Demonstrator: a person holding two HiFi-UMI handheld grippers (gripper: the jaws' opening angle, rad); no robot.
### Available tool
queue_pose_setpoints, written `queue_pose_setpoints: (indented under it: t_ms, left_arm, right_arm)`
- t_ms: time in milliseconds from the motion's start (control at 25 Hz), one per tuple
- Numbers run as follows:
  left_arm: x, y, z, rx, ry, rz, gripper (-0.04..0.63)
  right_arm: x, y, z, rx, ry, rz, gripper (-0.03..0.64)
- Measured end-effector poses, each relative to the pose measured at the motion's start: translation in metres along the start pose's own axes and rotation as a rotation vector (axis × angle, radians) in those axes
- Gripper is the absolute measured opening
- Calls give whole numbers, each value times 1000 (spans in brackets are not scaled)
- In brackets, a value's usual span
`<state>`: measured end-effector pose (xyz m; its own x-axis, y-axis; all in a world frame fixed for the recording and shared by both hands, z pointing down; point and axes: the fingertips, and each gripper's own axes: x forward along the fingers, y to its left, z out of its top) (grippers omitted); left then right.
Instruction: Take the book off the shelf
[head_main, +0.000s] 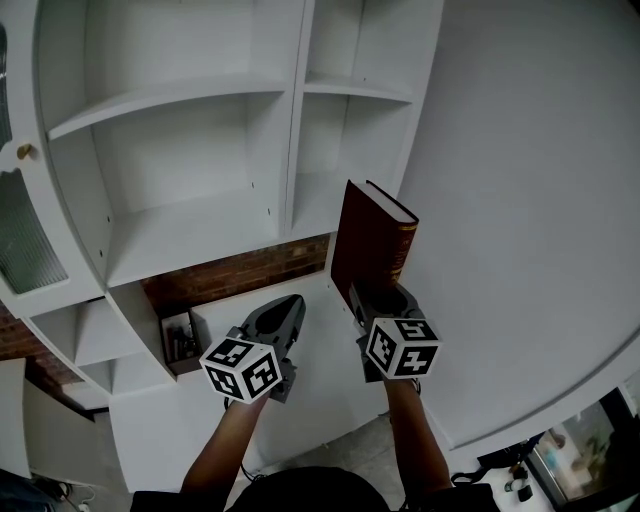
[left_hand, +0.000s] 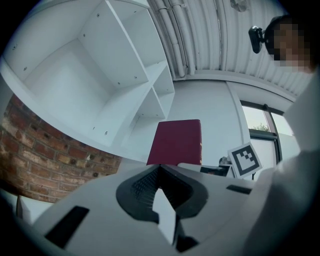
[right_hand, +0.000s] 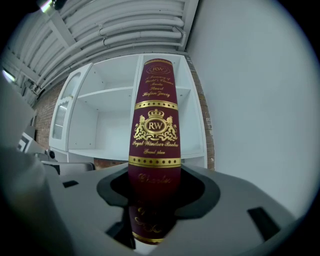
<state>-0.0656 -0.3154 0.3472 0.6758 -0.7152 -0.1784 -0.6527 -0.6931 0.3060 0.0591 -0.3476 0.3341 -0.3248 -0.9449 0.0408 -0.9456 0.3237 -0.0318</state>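
Note:
A thick maroon book (head_main: 370, 245) with gold lettering on its spine (right_hand: 156, 130) stands upright in my right gripper (head_main: 380, 298), which is shut on its lower end. The book is out in front of the white shelf unit (head_main: 180, 95), touching none of its boards. In the right gripper view the jaws (right_hand: 156, 195) clamp the spine from both sides. My left gripper (head_main: 290, 300) hangs to the left of the book, shut and holding nothing. From the left gripper view the book's cover (left_hand: 176, 142) shows beyond the closed jaws (left_hand: 160, 172).
The shelf compartments (head_main: 190, 160) in view hold nothing. Below them runs a strip of red brick wall (head_main: 240, 270), and a small cubby (head_main: 180, 338) holds dark items. A glass cabinet door (head_main: 25, 235) is at the left. A plain white wall (head_main: 520, 200) fills the right.

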Motion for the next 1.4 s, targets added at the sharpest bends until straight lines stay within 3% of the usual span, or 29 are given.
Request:
queue_pose_setpoints:
  t_ms: [680, 1400]
  left_arm:
    - [8, -80, -19, 32, -3, 14, 15]
    - [-36, -158, -47, 30, -10, 62, 16]
  right_arm:
    - [-64, -26, -11, 1, 11, 61, 230]
    - [-154, -30, -18, -3, -4, 116, 230]
